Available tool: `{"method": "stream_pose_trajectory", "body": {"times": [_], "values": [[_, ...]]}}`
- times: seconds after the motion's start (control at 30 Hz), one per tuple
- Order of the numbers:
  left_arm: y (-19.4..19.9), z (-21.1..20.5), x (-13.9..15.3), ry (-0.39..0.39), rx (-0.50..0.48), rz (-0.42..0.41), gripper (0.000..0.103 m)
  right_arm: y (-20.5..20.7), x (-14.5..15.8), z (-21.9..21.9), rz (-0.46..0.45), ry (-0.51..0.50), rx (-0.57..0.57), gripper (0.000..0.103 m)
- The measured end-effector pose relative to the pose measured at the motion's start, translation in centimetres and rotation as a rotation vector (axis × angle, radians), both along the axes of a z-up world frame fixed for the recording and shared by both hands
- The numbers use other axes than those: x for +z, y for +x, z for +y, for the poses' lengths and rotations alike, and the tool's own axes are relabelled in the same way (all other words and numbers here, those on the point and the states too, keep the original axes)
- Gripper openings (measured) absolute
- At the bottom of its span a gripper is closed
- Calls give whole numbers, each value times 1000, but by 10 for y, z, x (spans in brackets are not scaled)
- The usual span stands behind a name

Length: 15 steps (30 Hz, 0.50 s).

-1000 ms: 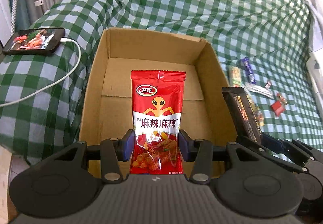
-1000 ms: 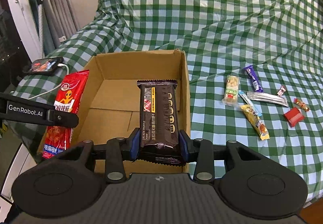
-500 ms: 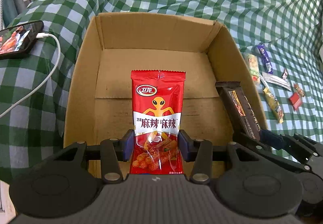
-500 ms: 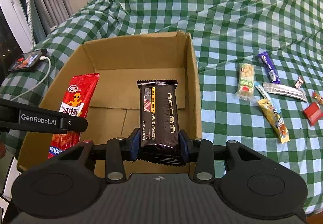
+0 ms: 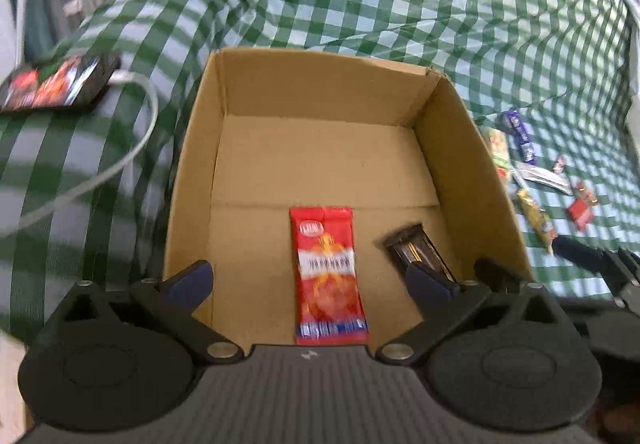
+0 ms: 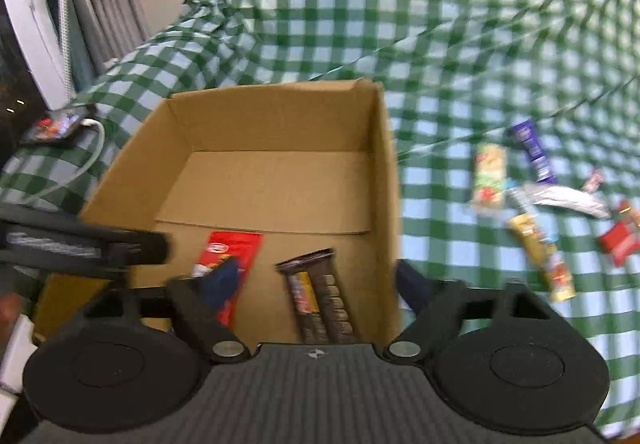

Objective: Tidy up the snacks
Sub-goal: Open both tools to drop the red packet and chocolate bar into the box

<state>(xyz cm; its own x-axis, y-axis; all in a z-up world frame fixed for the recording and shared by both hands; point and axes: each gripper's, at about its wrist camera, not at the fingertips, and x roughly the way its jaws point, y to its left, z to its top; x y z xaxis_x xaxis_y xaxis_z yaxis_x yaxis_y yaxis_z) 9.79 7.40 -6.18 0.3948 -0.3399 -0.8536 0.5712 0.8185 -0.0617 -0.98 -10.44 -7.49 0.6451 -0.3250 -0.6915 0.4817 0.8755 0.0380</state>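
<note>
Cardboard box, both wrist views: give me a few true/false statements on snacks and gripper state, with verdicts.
1. The red snack packet lies on the floor of the cardboard box. True.
2. The left gripper is shut on the red packet. False: it is open, with the packet loose between its fingers.
3. The dark chocolate bar is inside the box. True.
4. The right gripper is open. True.
5. All snacks are boxed. False: several loose snacks lie on the checked cloth.
6. The phone is in the box. False: it lies on the cloth.
</note>
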Motion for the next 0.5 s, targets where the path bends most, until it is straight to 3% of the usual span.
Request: {"method": "stream_pose_trajectory", "body": {"times": [0.1, 0.3, 0.4, 0.5], "values": [[-15, 18, 3, -11, -2, 25, 103, -12, 2, 4, 5, -77, -22, 96], [-47, 29, 4, 16, -91, 78, 103, -23, -13, -11, 97, -2, -79, 96], [-62, 22, -6, 109, -189, 88, 103, -19, -17, -13, 112, 29, -94, 96], [-70, 16, -22, 223, -212, 35, 103, -15, -21, -12, 114, 55, -93, 96]]}}
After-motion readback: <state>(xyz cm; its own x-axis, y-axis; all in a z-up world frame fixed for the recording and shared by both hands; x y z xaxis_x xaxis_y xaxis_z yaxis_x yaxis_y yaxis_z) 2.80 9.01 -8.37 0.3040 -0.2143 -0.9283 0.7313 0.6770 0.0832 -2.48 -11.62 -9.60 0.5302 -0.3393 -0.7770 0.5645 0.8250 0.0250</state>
